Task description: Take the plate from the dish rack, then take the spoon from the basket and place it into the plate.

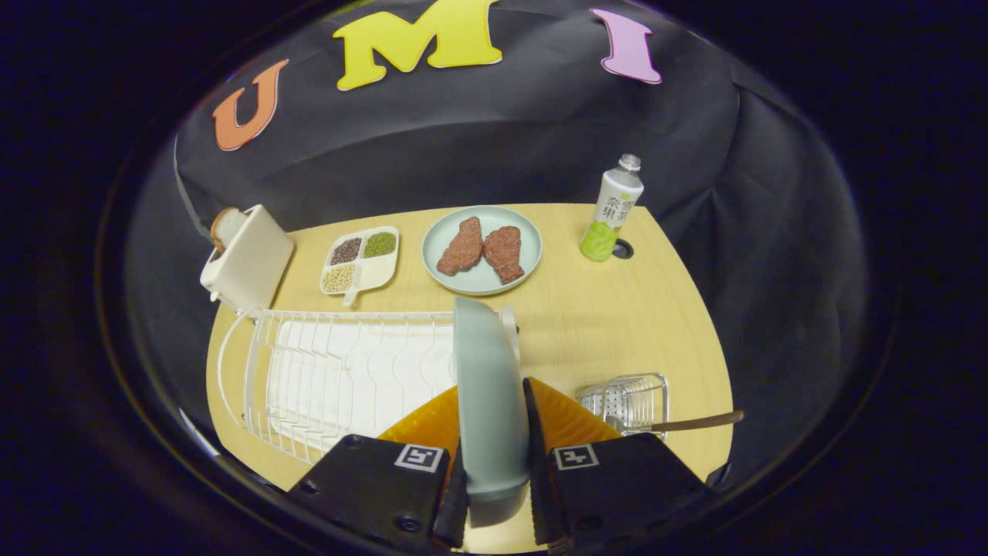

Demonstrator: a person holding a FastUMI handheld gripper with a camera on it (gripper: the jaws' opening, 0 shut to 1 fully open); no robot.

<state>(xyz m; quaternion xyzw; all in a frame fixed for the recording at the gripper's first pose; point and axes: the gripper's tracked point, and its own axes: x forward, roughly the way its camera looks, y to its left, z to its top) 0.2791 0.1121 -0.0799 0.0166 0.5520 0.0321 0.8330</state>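
My gripper (492, 463) is closed down to the thickness of the plate (486, 386): both fingers press on it, one on each face, near its lower rim. I hold the plate on edge, upright, because that is how it stands at the right end of the dish rack (340, 371), and a grip across its two faces is the only one the rack allows. I cannot tell whether the plate's rim is resting in the rack or already clear of it; I judge the first step to be in hand, not finished.

Just beyond my right finger sits the small wire basket (627, 400). The spoon (679, 423) lies in it with its brown handle sticking out to the right over the table (664, 309), which leaves the handle free for a later grasp.

The dish rack stretches away to the left of the plate, with a white mat under its wires and no other dishes in it.

Farther off, a second plate (482, 249) carries two brown patties. Left of it is a divided tray (360, 259) of grains, then a white toaster (247, 259) at the table's corner. A bottle (611, 208) stands upright to the right, well apart from my work.
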